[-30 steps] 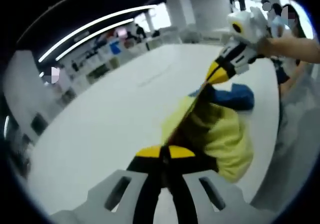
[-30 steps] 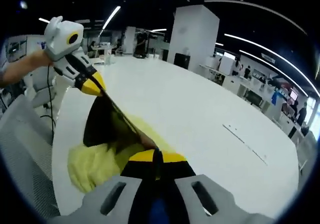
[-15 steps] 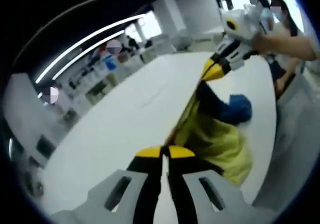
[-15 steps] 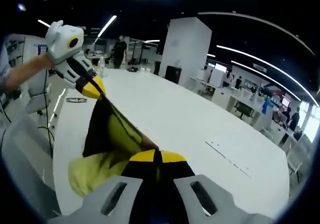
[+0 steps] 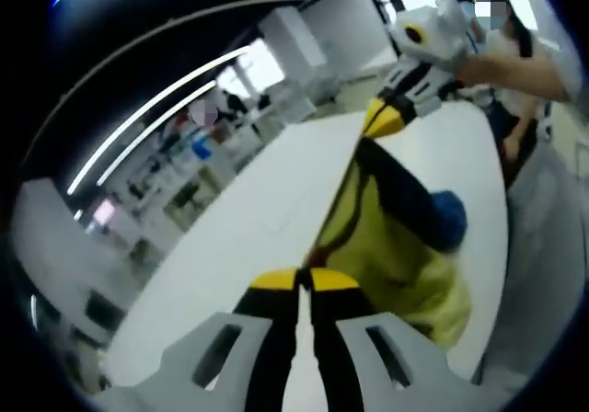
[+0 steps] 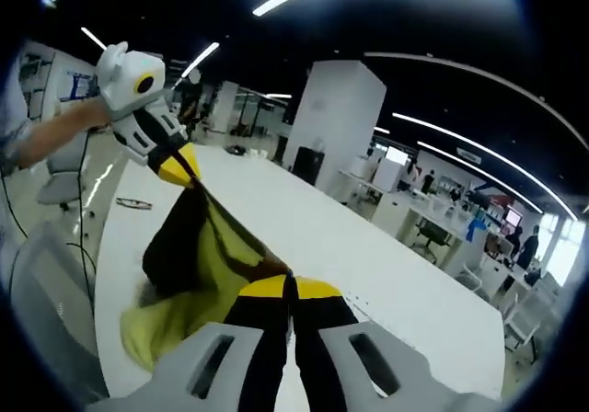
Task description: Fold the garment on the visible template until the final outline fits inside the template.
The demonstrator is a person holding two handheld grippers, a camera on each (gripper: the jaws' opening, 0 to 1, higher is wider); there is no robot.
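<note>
A yellow garment point(image 5: 396, 265) with dark panels hangs stretched between my two grippers above the white table point(image 5: 239, 246). My left gripper point(image 5: 299, 279) is shut on one end of its upper edge. In the same view my right gripper point(image 5: 375, 122) pinches the far end at the upper right. In the right gripper view my right gripper point(image 6: 287, 286) is shut on the garment point(image 6: 184, 274), and my left gripper point(image 6: 187, 171) holds the other end at the upper left. A blue piece of cloth point(image 5: 448, 217) shows behind the hanging fabric.
A person point(image 5: 515, 58) stands at the table's far edge. A grey chair point(image 6: 37, 292) is beside the table's near edge, and a pair of glasses point(image 6: 133, 203) lies on the table point(image 6: 368, 265). Desks and a white pillar point(image 6: 336, 118) stand in the background.
Both grippers have risen, still shut on the garment. More of the cloth has come up off the table and now hangs taut between them.
</note>
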